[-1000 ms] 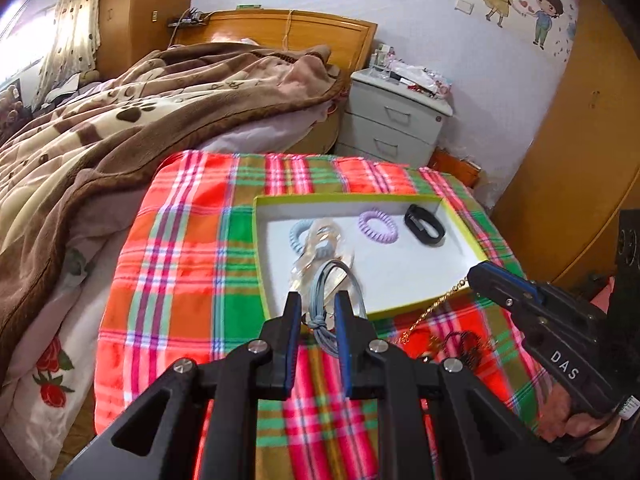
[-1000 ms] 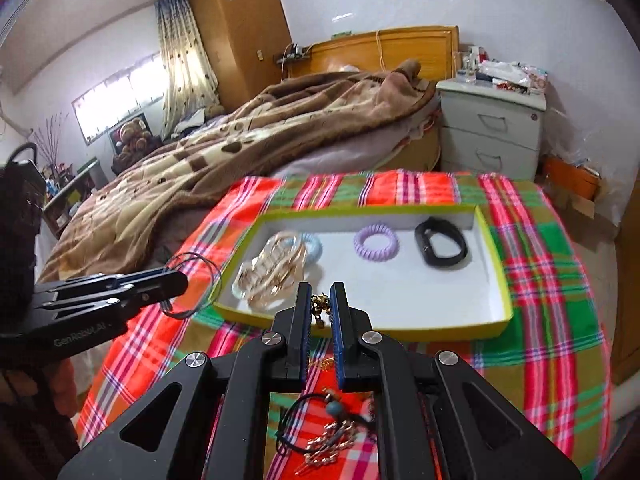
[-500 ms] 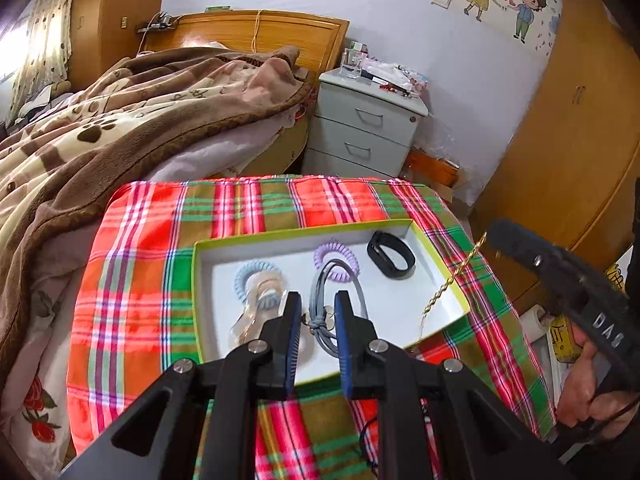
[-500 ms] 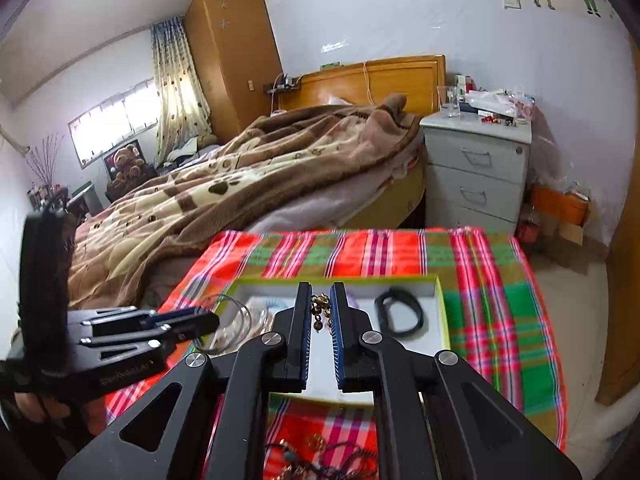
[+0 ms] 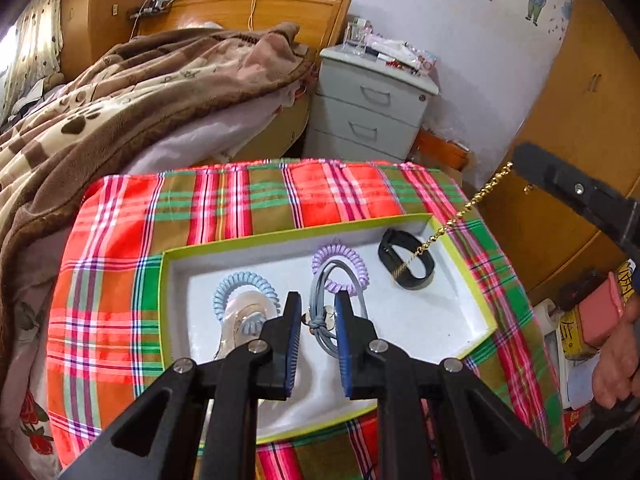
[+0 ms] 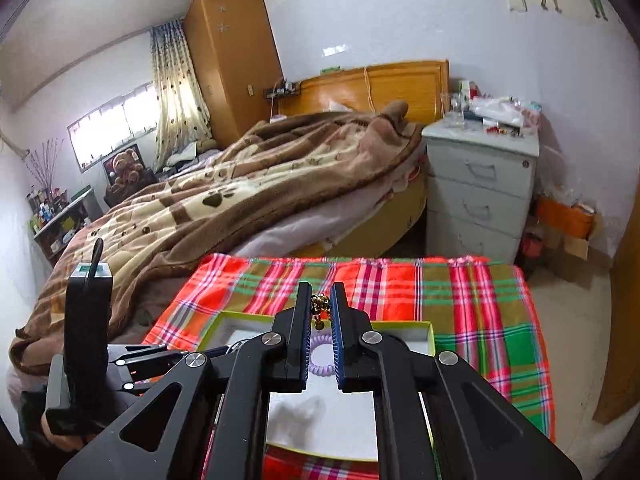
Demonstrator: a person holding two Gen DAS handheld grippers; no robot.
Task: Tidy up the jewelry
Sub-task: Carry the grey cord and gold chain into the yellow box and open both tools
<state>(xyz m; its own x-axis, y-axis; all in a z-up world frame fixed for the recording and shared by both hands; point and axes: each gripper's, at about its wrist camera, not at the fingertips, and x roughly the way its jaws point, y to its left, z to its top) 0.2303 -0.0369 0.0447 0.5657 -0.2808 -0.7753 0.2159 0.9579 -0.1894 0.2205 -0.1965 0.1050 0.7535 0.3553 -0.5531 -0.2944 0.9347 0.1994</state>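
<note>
The left gripper [image 5: 316, 312] is seen with its jaws only partly apart, and a grey cord bracelet [image 5: 326, 320] (knotted, with a small metal piece at the knot) is pinched between the blue pads, its loop hanging down over the tray [image 5: 452, 320]. The tray is a shallow white box with a yellow-green rim, set on a red, green and orange plaid cloth [image 5: 120, 280]. Inside it, from left to right, a pale blue coil hair tie [image 5: 224, 288] is laid partly over a clear hair clip [image 5: 244, 320], a lilac coil hair tie [image 5: 344, 258] is found near the middle, and a black wristband [image 5: 406, 260] lies toward the right end. At the right edge of the left view the right gripper [image 6: 321, 308] is held above the tray's right end, its jaws pressed together on a gold chain [image 5: 460, 216], which is seen dangling toward the wristband; whether its lower end touches the band cannot be told. A person's hand [image 5: 616, 360] is seen on that gripper's handle. Beyond the cloth, a bed covered with a brown paw-print blanket [image 5: 120, 92] is seen on the left, a wooden headboard [image 5: 260, 8] behind it, a pale grey bedside cabinet [image 5: 372, 108] with clutter on top to its right, and a wooden wardrobe [image 5: 580, 112] at the far right.
</note>
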